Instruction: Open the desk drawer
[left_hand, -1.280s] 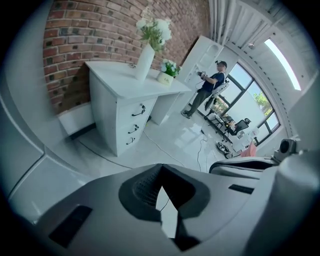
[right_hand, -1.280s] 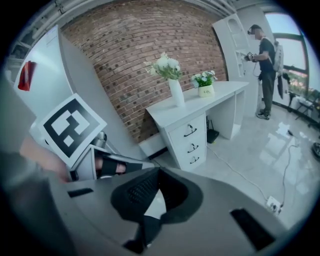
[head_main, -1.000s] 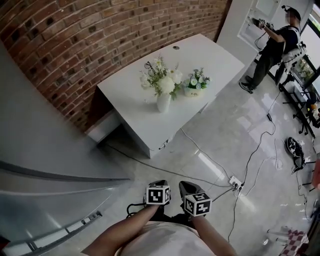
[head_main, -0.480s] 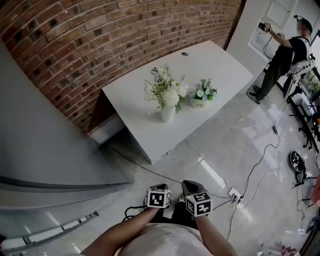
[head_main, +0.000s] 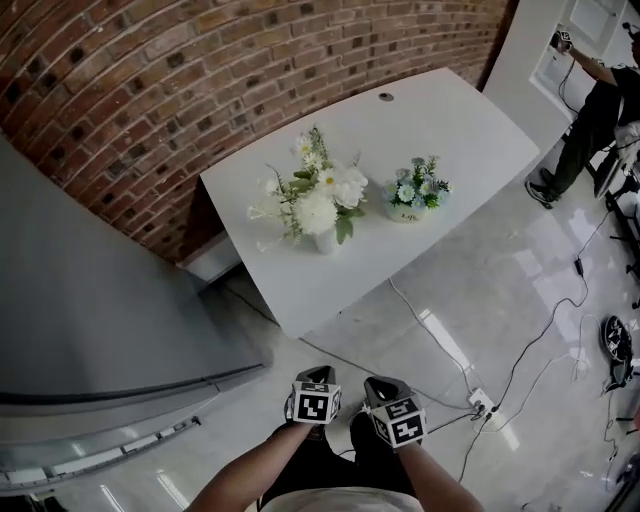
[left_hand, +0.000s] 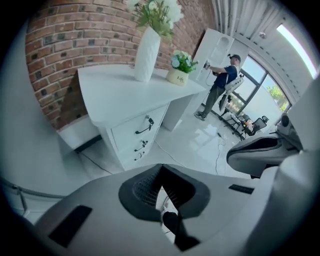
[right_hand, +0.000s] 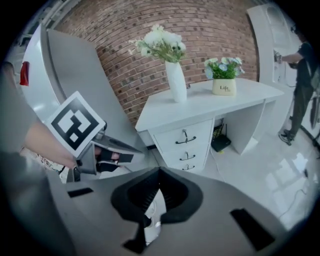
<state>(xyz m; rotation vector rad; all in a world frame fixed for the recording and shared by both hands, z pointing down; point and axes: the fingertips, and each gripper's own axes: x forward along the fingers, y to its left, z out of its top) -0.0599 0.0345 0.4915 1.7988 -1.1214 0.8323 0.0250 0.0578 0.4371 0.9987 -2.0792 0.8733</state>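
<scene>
Head view first: you're holding the left hand-held gripper (head_main: 316, 373) and the right hand-held gripper (head_main: 381, 384) side by side, low over the floor (head_main: 470, 290) and well short of the desk (head_main: 300, 300). Both point toward the desk and neither touches anything. On the tabletop (head_main: 460, 130), a vase (head_main: 325, 240) of white flowers stands toward the desk's near end, with a small flower pot (head_main: 407, 212) just beside it toward the far end. A brick wall (head_main: 200, 70) runs right behind the desk. Off the desk's far end a person (head_main: 598, 110) stands facing away. A cable (head_main: 425, 320) runs from the desk across the floor to a power strip (head_main: 481, 404) on your side of the desk. The drawers are out of sight from up here.

Left gripper view: your left hand-held gripper (left_hand: 161, 170) has its jaws pressed together with nothing in them. Beyond it, the drawers (left_hand: 136, 134) sit stacked under the desk's near end. There are three of them, each with a dark handle, and all are shut flush. The top drawer (left_hand: 142, 125) is right below the vase (left_hand: 146, 52).

Right gripper view: your right hand-held gripper (right_hand: 159, 172) is likewise closed tight on nothing. The drawers (right_hand: 185, 145) face you head-on from here, under the vase (right_hand: 176, 82) end of the desk. A black box (right_hand: 220, 143) sits on the floor in the desk's open knee space.
</scene>
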